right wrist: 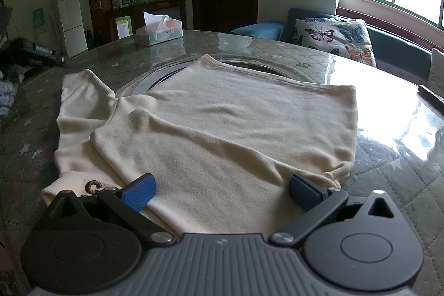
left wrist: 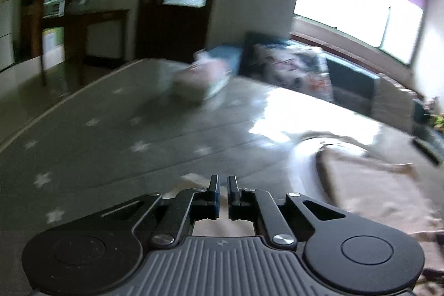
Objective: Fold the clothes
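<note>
One cream shirt point(right wrist: 222, 124) lies on the counter point(right wrist: 388, 179), soft fleecy knit, partly folded — the near layer doubled over with a rounded fold edge on the left, one short sleeve spread out at the far left, far hem straight. A small brown curled mark or ring point(right wrist: 93, 186) sits on the shirt's near left corner; cannot tell what it is. Counter covering: grey quilted cloth with pale star print under a glossy clear sheet, strong window glare on the right; a round inset ring point(right wrist: 172, 68) shows past the shirt's far edge. Right gripper point(right wrist: 222, 192) hovers at the shirt's near edge, jaws wide apart, two blue textured pads, nothing between them. Left gripper point(left wrist: 224, 192) — view motion-blurred — jaws drawn together with only a narrow slit, nothing visibly pinched; the shirt point(left wrist: 374, 185) appears to its right, with a pale strip just under its fingers. One tissue pack point(right wrist: 162, 29) at the counter's far side, one butterfly-print cushion point(right wrist: 335, 38) on the bench beyond.
</note>
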Demonstrator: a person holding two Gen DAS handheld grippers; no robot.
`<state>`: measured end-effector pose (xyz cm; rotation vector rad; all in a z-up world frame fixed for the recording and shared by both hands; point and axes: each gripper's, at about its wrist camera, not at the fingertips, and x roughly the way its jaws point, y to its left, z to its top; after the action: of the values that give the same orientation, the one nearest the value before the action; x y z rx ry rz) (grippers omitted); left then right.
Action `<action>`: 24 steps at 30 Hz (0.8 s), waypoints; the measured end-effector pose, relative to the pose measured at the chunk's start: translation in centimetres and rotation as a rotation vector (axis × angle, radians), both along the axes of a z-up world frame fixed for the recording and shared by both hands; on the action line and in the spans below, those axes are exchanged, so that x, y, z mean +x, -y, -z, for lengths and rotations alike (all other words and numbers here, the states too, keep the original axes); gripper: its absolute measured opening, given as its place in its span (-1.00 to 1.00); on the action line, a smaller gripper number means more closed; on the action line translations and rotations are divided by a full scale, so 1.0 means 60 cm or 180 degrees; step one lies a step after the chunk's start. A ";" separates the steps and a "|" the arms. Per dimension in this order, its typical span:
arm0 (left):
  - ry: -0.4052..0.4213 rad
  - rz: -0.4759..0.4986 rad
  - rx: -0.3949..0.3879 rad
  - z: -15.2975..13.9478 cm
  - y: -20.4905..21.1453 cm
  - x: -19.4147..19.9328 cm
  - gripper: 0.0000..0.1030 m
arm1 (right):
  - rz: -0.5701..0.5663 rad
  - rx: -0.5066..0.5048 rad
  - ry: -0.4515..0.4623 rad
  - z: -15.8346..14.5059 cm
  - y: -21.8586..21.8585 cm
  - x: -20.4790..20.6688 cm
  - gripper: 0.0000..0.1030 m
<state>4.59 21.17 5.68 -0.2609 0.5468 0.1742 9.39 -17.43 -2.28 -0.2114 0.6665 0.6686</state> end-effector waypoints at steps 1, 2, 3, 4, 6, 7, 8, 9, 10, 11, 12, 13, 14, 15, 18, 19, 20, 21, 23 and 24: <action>0.0054 0.0110 -0.0022 -0.010 0.017 0.000 -0.92 | 0.0000 0.0001 0.0000 0.000 0.000 0.000 1.00; 0.0106 0.0222 -0.0039 -0.019 0.034 0.000 -0.93 | 0.0000 0.0001 0.0000 0.000 0.001 0.001 1.00; 0.0156 0.0347 -0.0055 -0.028 0.053 0.001 -0.92 | 0.0000 0.0001 0.0000 0.000 0.001 0.001 1.00; 0.0195 0.0468 -0.0062 -0.035 0.072 0.002 -0.92 | 0.0000 0.0001 0.0000 0.000 0.001 0.001 1.00; 0.0252 0.0667 -0.0024 -0.048 0.108 0.005 -0.92 | 0.0000 0.0001 0.0000 0.000 0.001 0.001 1.00; 0.0258 0.0712 -0.0004 -0.051 0.121 0.007 -0.88 | 0.0000 0.0001 0.0000 0.000 0.001 0.000 1.00; 0.0252 0.0743 0.0012 -0.052 0.132 0.009 -0.87 | 0.0000 0.0001 0.0000 0.000 0.001 0.000 1.00; 0.0237 0.0751 0.0027 -0.051 0.138 0.010 -0.85 | 0.0000 0.0002 -0.0001 0.000 0.001 0.000 1.00; 0.0210 0.0732 0.0049 -0.049 0.140 0.012 -0.84 | 0.0000 0.0004 -0.0001 0.000 0.001 0.000 1.00; 0.0178 0.0705 0.0077 -0.046 0.139 0.012 -0.84 | 0.0000 0.0008 -0.0003 0.000 0.001 0.000 1.00; 0.0139 0.0658 0.0109 -0.042 0.134 0.011 -0.76 | -0.0001 0.0008 -0.0003 0.000 0.001 0.000 1.00; 0.0096 0.0597 0.0143 -0.037 0.127 0.010 -0.47 | -0.0001 0.0007 -0.0002 0.000 0.001 0.000 1.00; 0.0060 0.0515 0.0194 -0.031 0.120 0.007 -0.30 | -0.0001 0.0007 -0.0003 0.000 0.001 0.000 1.00; 0.0030 0.0416 0.0260 -0.025 0.111 0.000 -0.08 | -0.0001 0.0007 -0.0003 0.000 0.001 0.000 1.00; -0.0075 0.0130 0.0466 -0.004 0.080 -0.020 0.00 | -0.0001 0.0006 -0.0005 0.000 0.000 0.000 1.00; -0.0122 0.0017 0.0525 0.003 0.067 -0.021 0.06 | -0.0002 0.0003 -0.0005 0.000 0.000 0.000 1.00; -0.0166 -0.0088 0.0559 0.011 0.055 -0.024 0.08 | -0.0002 0.0000 -0.0005 0.000 -0.001 0.001 1.00; -0.0208 -0.0202 0.0591 0.019 0.043 -0.026 0.09 | -0.0003 -0.0003 -0.0005 0.000 -0.001 0.001 1.00; -0.0274 -0.0418 0.0625 0.031 0.019 -0.029 0.17 | -0.0005 -0.0004 -0.0007 0.000 -0.001 0.001 1.00; -0.0298 -0.0498 0.0603 0.037 0.008 -0.030 0.22 | -0.0006 -0.0005 -0.0007 -0.001 -0.001 0.001 1.00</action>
<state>2.82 20.68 3.45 -0.1111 0.5986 0.3894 9.47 -17.36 -2.25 -0.2128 0.6692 0.6700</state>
